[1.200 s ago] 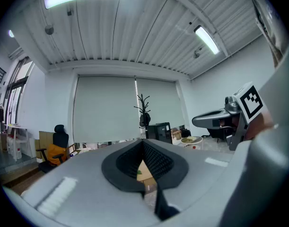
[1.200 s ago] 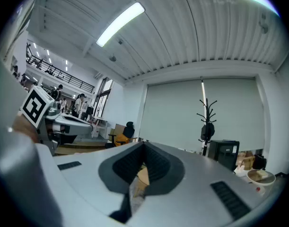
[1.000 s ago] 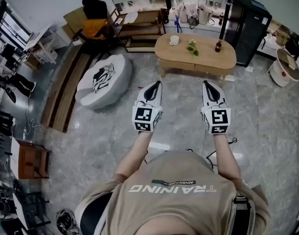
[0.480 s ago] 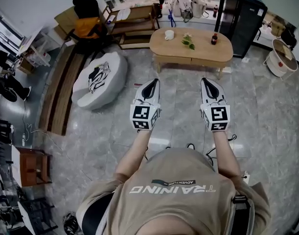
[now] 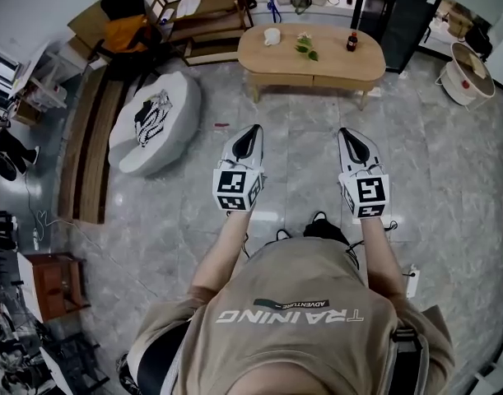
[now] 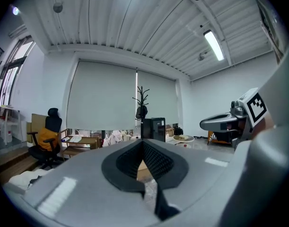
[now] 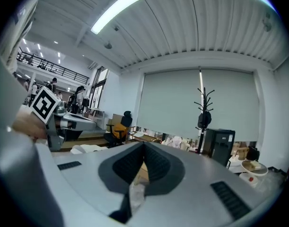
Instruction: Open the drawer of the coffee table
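Left gripper [image 5: 251,130] and right gripper [image 5: 348,133]: jaws pressed together, side by side. Coffee table [image 5: 333,62] at 12 o'clock, well apart.

The person wears a loose sand-coloured T-shirt [image 5: 292,303] with short sleeves, white block letters reading TRAINING and a small dark ADVENTURE label. The left tongs [image 5: 254,128] and right tongs [image 5: 345,132] are pale grey tapering shells lined with ribbed black pads. Each carries black-and-white square markers: left cube [image 5: 235,189], right cube [image 5: 366,194].

Bright, even light from ceiling strip lamps [image 7: 117,9], with strong fisheye bending at the edges.
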